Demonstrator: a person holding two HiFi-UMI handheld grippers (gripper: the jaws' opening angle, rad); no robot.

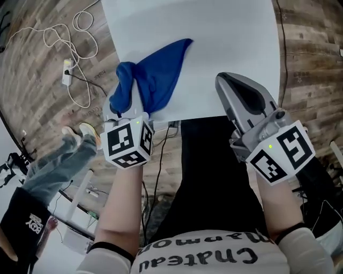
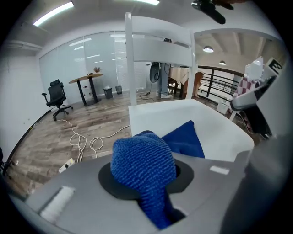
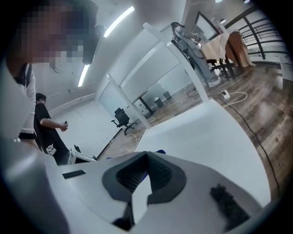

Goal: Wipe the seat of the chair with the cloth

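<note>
It was an office: a black swivel chair [image 2: 57,98] and a standing desk [image 2: 86,79] stood by glass partitions [image 2: 98,57], under strip lights [image 2: 52,13], with cables [image 1: 64,40] trailing over plank flooring [image 2: 87,125].

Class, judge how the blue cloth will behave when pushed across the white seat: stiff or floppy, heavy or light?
Probably floppy: the blue cloth sags in folds from the left tongs onto the seat. Likely light, since one pinch carries it. Its nubbly weave may drag and bunch rather than slide.
</note>
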